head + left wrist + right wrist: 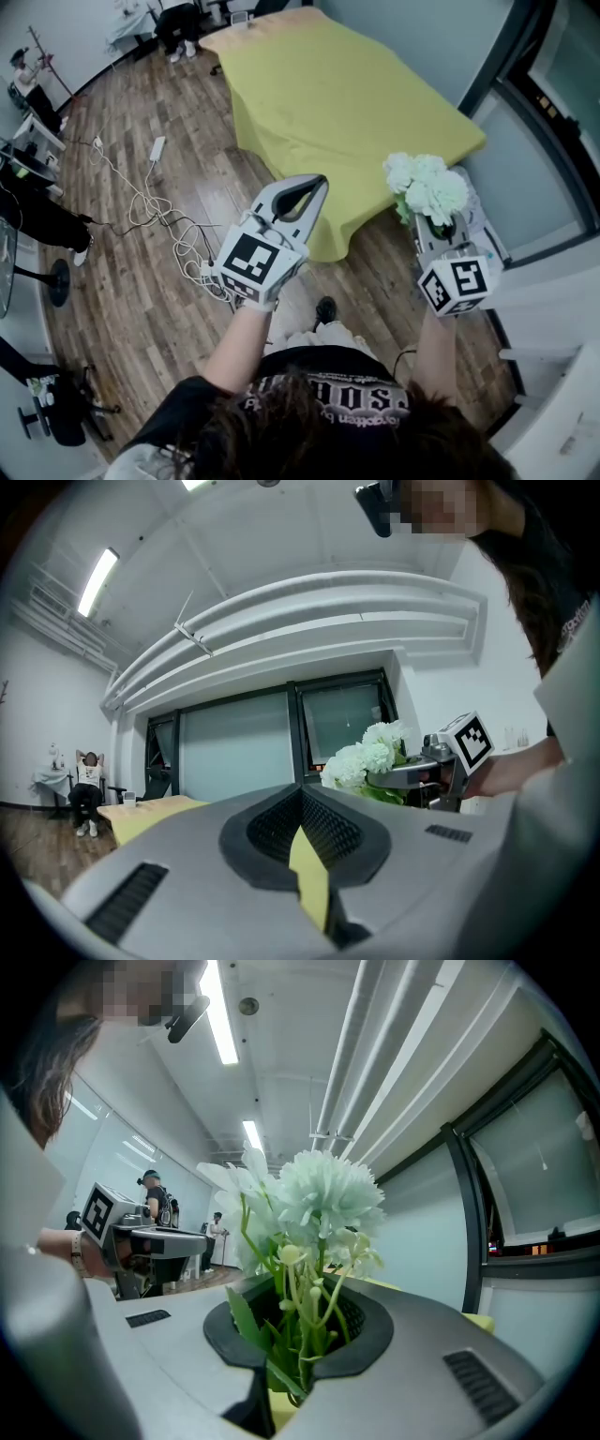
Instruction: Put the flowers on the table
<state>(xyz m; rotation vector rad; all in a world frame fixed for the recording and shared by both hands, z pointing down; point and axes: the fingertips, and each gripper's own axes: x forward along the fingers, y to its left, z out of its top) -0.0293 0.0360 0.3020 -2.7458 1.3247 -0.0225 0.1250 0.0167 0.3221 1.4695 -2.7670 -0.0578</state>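
Wood planks cover the floor [122, 281], which fills the left and near part of the head view. On it, far and to the right, stands a long table [337, 94] under a yellow-green cloth that hangs down over its near edge. Dark-framed windows [553, 103] run along the right wall.

The person holding the tools is seen from above in a dark printed shirt [328, 389], with both bare forearms reaching forward. The left gripper [320, 180] is raised over the floor just short of the table's near edge. Its jaws are pressed together at the tips with nothing between them.

The right gripper [439, 228] is held up to the right, and its jaws are pinched on the green stems of the flowers [427, 186]. This bunch of white blooms stands upright out of the jaws, in the air beside the table's near right corner and not resting on it.

A tangle of white cables [159, 211] lies on the floor to the left, leading to a white power strip [157, 147] farther off.
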